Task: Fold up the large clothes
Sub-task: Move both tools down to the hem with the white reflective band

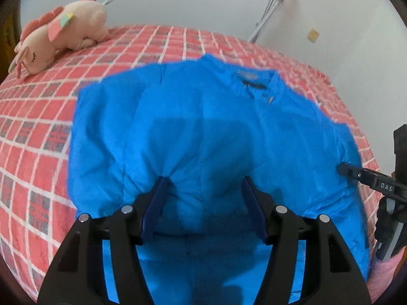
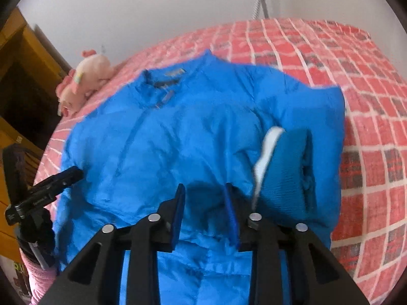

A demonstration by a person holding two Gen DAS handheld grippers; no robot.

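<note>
both jaws stood open over the puffy bright blue jacket (image 1: 203, 127) on the red checked bed (image 1: 38, 132). left gripper (image 1: 203, 188) and right gripper (image 2: 204, 198) gripped nothing, so the slippery cloth might have slid and bunched.

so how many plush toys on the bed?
1. A pink plush toy lies near the far left edge of the bed, beyond the blue jacket. Others could be out of frame.
</note>
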